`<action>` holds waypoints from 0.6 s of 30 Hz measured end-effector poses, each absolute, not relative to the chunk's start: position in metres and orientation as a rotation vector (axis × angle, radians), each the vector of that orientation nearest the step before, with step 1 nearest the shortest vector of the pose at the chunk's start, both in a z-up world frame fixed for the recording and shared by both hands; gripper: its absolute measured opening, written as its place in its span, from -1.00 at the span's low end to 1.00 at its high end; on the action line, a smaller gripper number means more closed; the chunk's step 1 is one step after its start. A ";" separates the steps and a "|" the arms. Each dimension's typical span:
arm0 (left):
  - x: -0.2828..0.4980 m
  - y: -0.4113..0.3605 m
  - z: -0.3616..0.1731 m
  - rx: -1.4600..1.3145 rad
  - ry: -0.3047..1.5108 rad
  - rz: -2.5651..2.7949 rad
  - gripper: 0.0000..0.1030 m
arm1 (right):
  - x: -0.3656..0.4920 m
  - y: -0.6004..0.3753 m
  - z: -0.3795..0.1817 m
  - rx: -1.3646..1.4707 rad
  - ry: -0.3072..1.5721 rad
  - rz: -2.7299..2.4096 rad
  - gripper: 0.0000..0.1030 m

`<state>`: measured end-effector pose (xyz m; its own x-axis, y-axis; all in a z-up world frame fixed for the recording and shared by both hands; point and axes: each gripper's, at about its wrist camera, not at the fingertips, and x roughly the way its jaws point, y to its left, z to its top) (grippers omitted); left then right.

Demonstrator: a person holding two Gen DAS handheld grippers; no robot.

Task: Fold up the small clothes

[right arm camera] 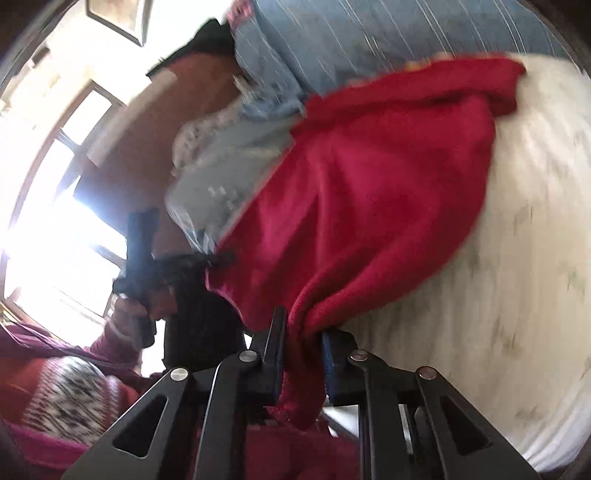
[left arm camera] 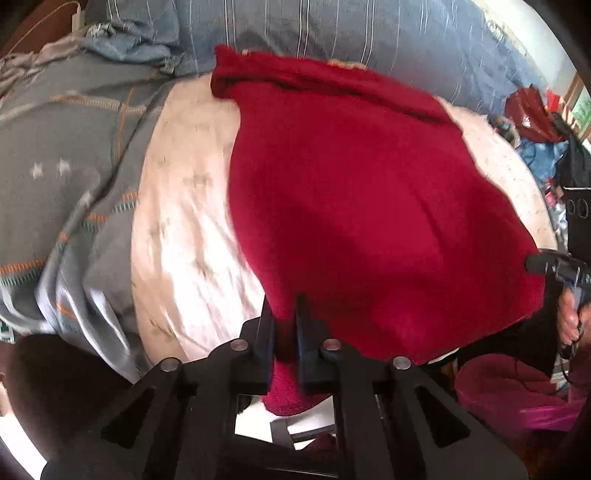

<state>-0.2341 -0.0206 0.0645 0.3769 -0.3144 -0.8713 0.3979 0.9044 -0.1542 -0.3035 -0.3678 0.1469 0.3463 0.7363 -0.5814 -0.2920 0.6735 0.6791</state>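
A red knitted garment [left arm camera: 351,192] lies spread over a white bedsheet [left arm camera: 184,229], its far end bunched with a pale trim. My left gripper [left arm camera: 284,314] is shut on the near left corner of the garment. My right gripper [right arm camera: 303,328] is shut on another near corner of the garment [right arm camera: 369,206], which drapes from the jaws across the sheet [right arm camera: 517,258]. The right gripper also shows at the right edge of the left wrist view [left arm camera: 535,264], and the left gripper shows in the right wrist view [right arm camera: 218,258]. Both frames are motion-blurred.
A grey blanket [left arm camera: 62,155] with orange stitching and stars lies left of the sheet. Blue striped bedding [left arm camera: 332,29] lies at the far end. Red and blue items [left arm camera: 532,118] are piled at the right. A bright window [right arm camera: 55,221] is on the left.
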 end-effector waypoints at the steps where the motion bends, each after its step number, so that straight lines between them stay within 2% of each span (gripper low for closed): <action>1: -0.229 -0.019 0.072 0.062 1.080 -0.469 -0.87 | -0.298 -0.370 0.154 0.512 0.989 0.709 -0.69; 10: -0.150 -0.025 0.126 0.007 0.900 -0.463 -0.87 | -0.225 -0.399 0.203 0.508 0.819 0.628 -0.70; 18: -0.051 -0.061 0.125 0.018 0.844 -0.405 -0.87 | -0.138 -0.434 0.199 0.597 0.773 0.475 -0.70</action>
